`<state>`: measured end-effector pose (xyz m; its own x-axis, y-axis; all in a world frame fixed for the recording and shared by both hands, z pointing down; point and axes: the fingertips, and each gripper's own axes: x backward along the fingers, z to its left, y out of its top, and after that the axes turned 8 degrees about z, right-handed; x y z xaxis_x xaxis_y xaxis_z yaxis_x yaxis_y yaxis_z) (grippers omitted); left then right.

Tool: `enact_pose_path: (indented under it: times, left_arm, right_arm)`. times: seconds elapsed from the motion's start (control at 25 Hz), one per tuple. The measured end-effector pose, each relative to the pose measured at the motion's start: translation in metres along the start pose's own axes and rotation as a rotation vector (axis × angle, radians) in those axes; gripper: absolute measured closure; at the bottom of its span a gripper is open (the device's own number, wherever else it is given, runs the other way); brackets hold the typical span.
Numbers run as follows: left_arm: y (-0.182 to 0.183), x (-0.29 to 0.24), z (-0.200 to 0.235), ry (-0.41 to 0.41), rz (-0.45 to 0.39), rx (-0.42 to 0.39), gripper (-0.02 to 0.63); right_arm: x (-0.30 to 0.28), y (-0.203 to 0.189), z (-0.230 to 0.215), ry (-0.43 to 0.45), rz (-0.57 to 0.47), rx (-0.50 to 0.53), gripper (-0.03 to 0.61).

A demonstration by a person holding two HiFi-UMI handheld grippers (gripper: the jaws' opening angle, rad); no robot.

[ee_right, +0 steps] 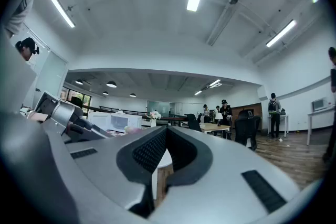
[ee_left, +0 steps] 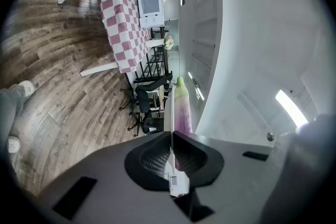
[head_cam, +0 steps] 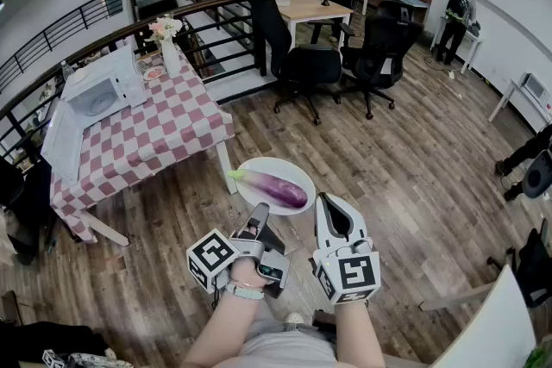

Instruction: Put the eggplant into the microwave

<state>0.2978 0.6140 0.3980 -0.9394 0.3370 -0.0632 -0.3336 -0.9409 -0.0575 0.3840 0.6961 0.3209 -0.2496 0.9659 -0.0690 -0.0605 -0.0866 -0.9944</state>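
Two hand-held grippers level: left hand-held gripper [head_cam: 261, 213] clamped on plate [head_cam: 278, 165] rim, right hand-held gripper [head_cam: 326, 202] closed, empty, beside it. Eggplant [head_cam: 274, 188] lies loose on plate (could roll): keep plate flat. Microwave [head_cam: 102, 92] stands open on bench [head_cam: 172, 132], well apart; approach slowly.

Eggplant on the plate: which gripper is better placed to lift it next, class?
Probably right. The left gripper is clamped on the rim of the plate carrying the eggplant; the right gripper is empty beside it, jaws shut.

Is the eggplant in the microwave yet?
No, the eggplant lies on the plate that the left gripper holds, well short of the microwave.
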Motion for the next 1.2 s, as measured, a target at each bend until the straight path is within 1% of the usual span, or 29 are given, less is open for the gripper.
enact_pose_path:
  times: [0.16, 0.36, 0.6, 0.72, 0.88, 1.2]
  left_arm:
    - [-0.004, 0.005, -0.001, -0.007, -0.012, 0.004, 0.597]
    - [-0.01, 0.008, -0.003, -0.011, -0.018, 0.004, 0.597]
    - [-0.002, 0.005, -0.003, -0.016, -0.021, 0.002, 0.597]
    - [0.008, 0.001, -0.002, -0.017, -0.023, 0.002, 0.597]
    - [0.027, -0.009, -0.004, -0.017, -0.023, 0.012, 0.597]
    - [0.083, -0.024, -0.006, -0.025, -0.033, 0.024, 0.597]
  right_arm:
    - [0.004, -0.009, 0.003, 0.001, 0.03, 0.004, 0.554]
    - [0.009, -0.01, 0.002, -0.007, 0.039, 0.011, 0.554]
    - [-0.002, -0.013, -0.002, -0.033, 0.051, 0.006, 0.554]
    - [-0.012, -0.009, -0.002, -0.045, 0.039, 0.004, 0.554]
    - [-0.032, -0.001, -0.003, -0.044, 0.009, -0.049, 0.554]
    - [-0.086, 0.007, 0.017, -0.03, 0.022, -0.037, 0.554]
